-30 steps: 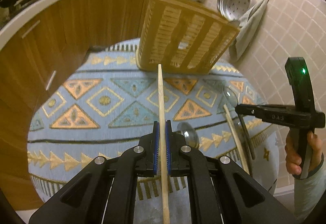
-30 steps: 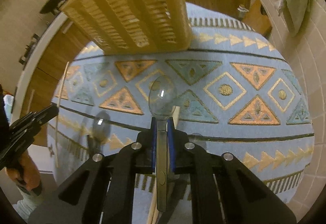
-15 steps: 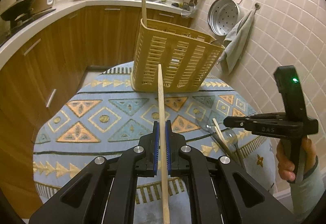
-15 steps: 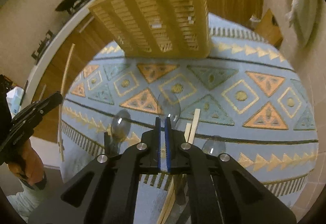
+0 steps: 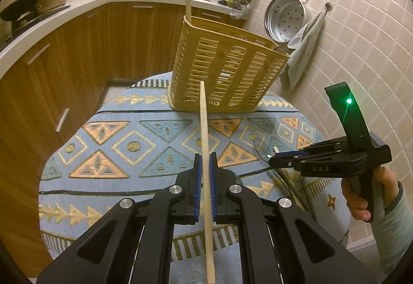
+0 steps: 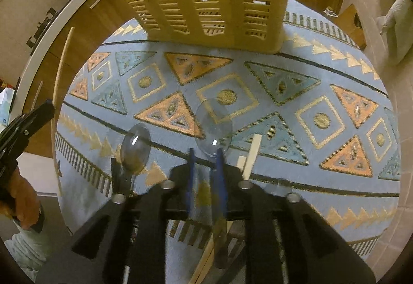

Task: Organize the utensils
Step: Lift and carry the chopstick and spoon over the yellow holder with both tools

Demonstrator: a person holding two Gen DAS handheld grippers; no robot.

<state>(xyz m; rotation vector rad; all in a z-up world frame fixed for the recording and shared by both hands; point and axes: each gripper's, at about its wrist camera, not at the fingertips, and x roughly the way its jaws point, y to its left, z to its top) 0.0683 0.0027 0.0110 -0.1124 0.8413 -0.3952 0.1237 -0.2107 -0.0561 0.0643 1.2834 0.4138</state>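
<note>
Wooden and pale, a single chopstick is sitting clamped between the blue pads of the left gripper, its jaws pressed together on the stick, whose tip is pointing toward the slatted bamboo utensil basket. That basket is standing at the far side of the round table, on a blue patterned tablecloth, with another wooden handle poking up from its left corner. Further right in the left wrist view, the right gripper is hovering low over a small cluster of utensils near the table's edge, a hand in a pale sleeve wrapping its grip.

Seen from the right wrist, the right gripper is standing with its blue pads apart, having just been opening, and the handle of a clear plastic spoon is lying between them, the pads not pressing on it. A second clear spoon is lying to its left on the cloth, and two more chopsticks are resting just to the right.
</note>
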